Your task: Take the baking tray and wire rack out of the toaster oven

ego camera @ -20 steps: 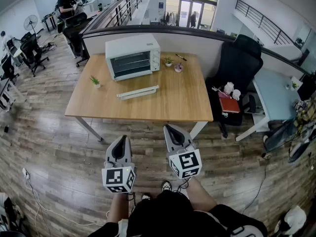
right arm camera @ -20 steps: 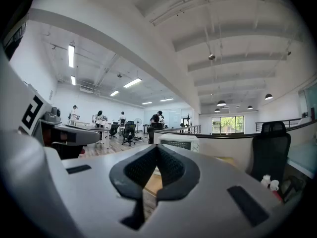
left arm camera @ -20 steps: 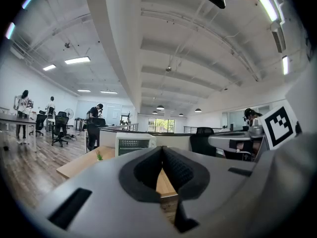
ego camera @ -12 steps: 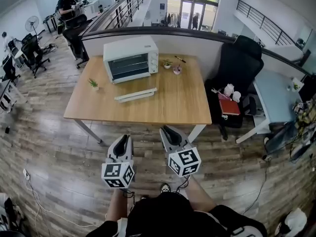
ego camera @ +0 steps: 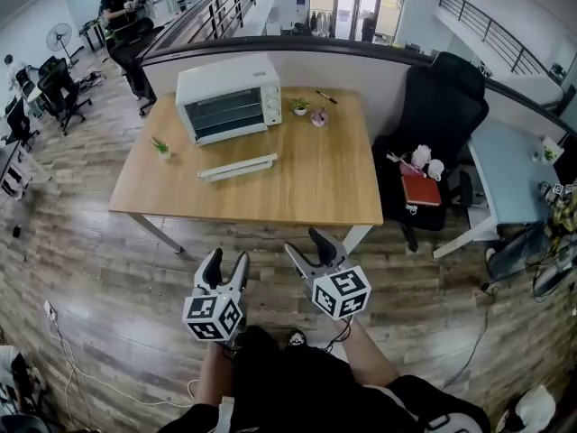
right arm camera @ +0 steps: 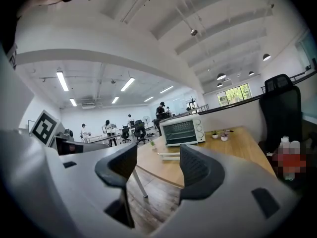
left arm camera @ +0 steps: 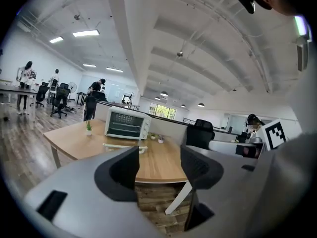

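The head view takes in the whole light wooden table (ego camera: pixel 297 174). The white box-shaped toaster oven (ego camera: pixel 227 97) sits at its far left corner, close to the back edge and a low partition. Both grippers hang over plank floor, well short of the table's near edge.

The left gripper (ego camera: pixel 226 267) and the right gripper (ego camera: pixel 305 244) each have jaws spread wide with nothing between them. The left gripper view (left arm camera: pixel 159 155) and the right gripper view (right arm camera: pixel 158 155) confirm this.

These two low views show the toaster oven (left arm camera: pixel 128 124) (right arm camera: pixel 182 130) front-on with its glass door closed. Faint horizontal lines show behind the glass, but the baking tray and wire rack cannot be told apart.

A long white flat bar (ego camera: pixel 237 167) lies just in front of the oven. A small green potted plant (ego camera: pixel 161 146) stands to the oven's left near the table's side edge. To the oven's right and nearer the front, the tabletop is bare. Further right stands a black office chair (ego camera: pixel 433 106).
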A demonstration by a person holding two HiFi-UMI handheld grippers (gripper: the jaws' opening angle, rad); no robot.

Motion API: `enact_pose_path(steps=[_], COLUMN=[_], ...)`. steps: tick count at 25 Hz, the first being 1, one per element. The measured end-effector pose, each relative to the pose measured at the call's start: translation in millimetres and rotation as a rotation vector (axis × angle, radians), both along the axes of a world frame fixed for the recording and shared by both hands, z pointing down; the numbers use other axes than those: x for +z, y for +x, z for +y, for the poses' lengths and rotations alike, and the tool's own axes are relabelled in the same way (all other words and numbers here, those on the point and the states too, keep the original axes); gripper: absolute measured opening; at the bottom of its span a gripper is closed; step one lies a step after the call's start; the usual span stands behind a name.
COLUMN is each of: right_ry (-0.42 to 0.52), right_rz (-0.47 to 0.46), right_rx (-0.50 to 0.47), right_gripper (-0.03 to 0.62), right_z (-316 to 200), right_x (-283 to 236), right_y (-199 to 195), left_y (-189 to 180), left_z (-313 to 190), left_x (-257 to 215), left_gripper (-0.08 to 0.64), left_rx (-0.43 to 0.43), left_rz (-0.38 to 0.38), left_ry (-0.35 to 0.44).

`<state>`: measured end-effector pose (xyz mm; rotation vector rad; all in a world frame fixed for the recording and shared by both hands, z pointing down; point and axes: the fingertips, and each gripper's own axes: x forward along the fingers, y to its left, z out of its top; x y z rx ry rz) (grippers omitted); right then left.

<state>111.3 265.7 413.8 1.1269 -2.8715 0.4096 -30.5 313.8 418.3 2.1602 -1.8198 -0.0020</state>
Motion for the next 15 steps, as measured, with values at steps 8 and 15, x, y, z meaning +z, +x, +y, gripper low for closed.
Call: enact_pose_path(steps=[8,15], right_ry=[-0.04,-0.038], right_rz=[-0.008,0.018], right_rx=[-0.007,-0.002], right_gripper=[0.253,0.25], right_z=[-44,-103], right_x=[17,19], right_y=[-14,-59], left_y=[-17,-66], left_z=[-37,-97], left_x=[10,17], left_gripper=[0.245,0.245], left_rx=[-0.02,-0.023], left_rz=[-0.022,0.009], left_ry=[-0.022,-0.023])
